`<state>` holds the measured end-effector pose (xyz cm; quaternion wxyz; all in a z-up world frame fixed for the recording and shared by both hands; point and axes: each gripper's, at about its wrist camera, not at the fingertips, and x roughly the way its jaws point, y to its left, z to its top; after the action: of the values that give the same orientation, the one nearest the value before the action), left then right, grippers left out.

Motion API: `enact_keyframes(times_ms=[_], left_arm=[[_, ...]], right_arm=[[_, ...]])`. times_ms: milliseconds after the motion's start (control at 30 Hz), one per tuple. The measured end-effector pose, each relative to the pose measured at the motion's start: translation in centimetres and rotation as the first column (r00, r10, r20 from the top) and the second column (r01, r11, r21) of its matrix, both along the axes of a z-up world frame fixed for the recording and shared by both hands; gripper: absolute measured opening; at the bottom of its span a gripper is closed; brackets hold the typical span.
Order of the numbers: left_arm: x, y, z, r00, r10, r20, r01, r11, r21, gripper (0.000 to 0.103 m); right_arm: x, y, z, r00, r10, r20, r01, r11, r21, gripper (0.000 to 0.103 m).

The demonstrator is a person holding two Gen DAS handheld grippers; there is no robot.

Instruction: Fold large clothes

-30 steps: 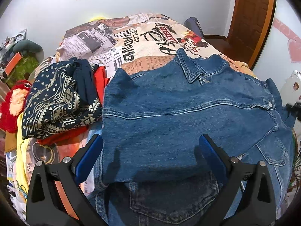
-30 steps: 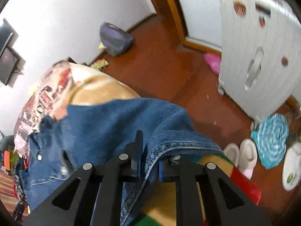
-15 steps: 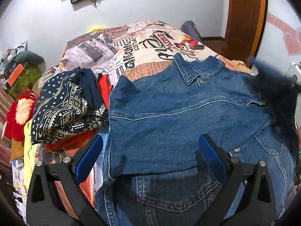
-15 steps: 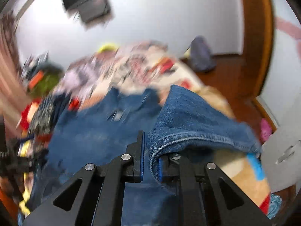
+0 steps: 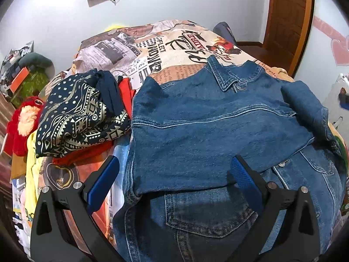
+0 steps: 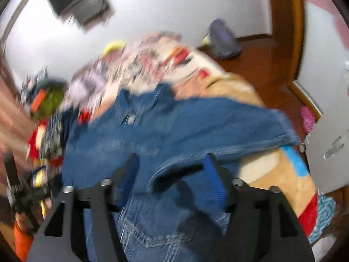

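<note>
- the left gripper [image 5: 174, 174] has its black jaws and blue ribbed pads wide apart, empty, above the denim jacket [image 5: 207, 135].
- the right gripper [image 6: 172, 170] has just been opening; its jaws stand apart with loose denim below and nothing pinched.
- the denim jacket lies spread on the bed [image 5: 174, 50], collar far, a sleeve folded across its right side, stitched seams plain.
- the left view alone shows sharply a navy patterned cloth [image 5: 76, 113] beside the jacket.
- the blurred right view alone shows the wooden floor [image 6: 261, 65].
</note>
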<state>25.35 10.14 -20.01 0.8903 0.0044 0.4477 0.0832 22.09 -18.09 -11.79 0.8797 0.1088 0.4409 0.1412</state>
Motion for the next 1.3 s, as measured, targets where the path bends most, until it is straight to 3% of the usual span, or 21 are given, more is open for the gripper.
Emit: enact_keyframes(times_ms=[200,367,567,600,767,933,1100,1200,1300], left_arm=[[0.0,0.3,0.0,1.000,0.008,0.001,-0.008,1.000,-0.011,0.102],[0.3,0.4,-0.3,1.000,0.011,-0.010,-0.012,1.000,-0.009,0.102],[0.6,0.6,-0.8,1.000,0.019,-0.021,-0.020,1.000,-0.008,0.102],[0.7,0.7,-0.8,1.000,0.022,-0.021,-0.022,1.000,-0.010,0.102],[0.7,1.1,-0.8,0.999,0.032,-0.014,-0.032,0.999,-0.024,0.103],[0.4,1.5,-0.6,0.999,0.038,0.000,-0.038,0.999,-0.035,0.102],[-0.2,2.0,-0.1,0.999,0.043,0.019,-0.042,0.998,-0.054,0.102],[-1.0,2.3,0.5,0.998,0.048,0.038,-0.045,0.997,-0.064,0.102],[-2.1,2.8,1.3,0.996,0.057,0.063,-0.053,0.996,-0.069,0.102]], right_arm=[[2.6,-5.0,-2.4,0.969,-0.225,-0.100,0.233,0.969,0.076,0.066],[4.7,-7.4,-6.3,0.924,-0.305,-0.228,0.340,0.932,0.129,0.066],[6.6,-8.3,-10.0,0.887,-0.309,-0.342,0.392,0.896,0.207,0.065],[6.7,-8.5,-10.0,0.888,-0.320,-0.332,0.400,0.892,0.211,0.063],[7.4,-7.2,-7.3,0.902,-0.368,-0.226,0.401,0.907,0.124,0.018],[7.1,-4.2,-1.7,0.949,-0.315,-0.032,0.316,0.946,0.074,0.011],[6.1,2.0,4.6,0.981,-0.146,0.131,0.136,0.987,0.081,0.010],[5.0,6.1,6.4,0.984,-0.034,0.177,0.023,0.998,0.063,0.009],[3.9,11.7,6.0,0.978,0.095,0.186,-0.097,0.995,0.004,0.009]])
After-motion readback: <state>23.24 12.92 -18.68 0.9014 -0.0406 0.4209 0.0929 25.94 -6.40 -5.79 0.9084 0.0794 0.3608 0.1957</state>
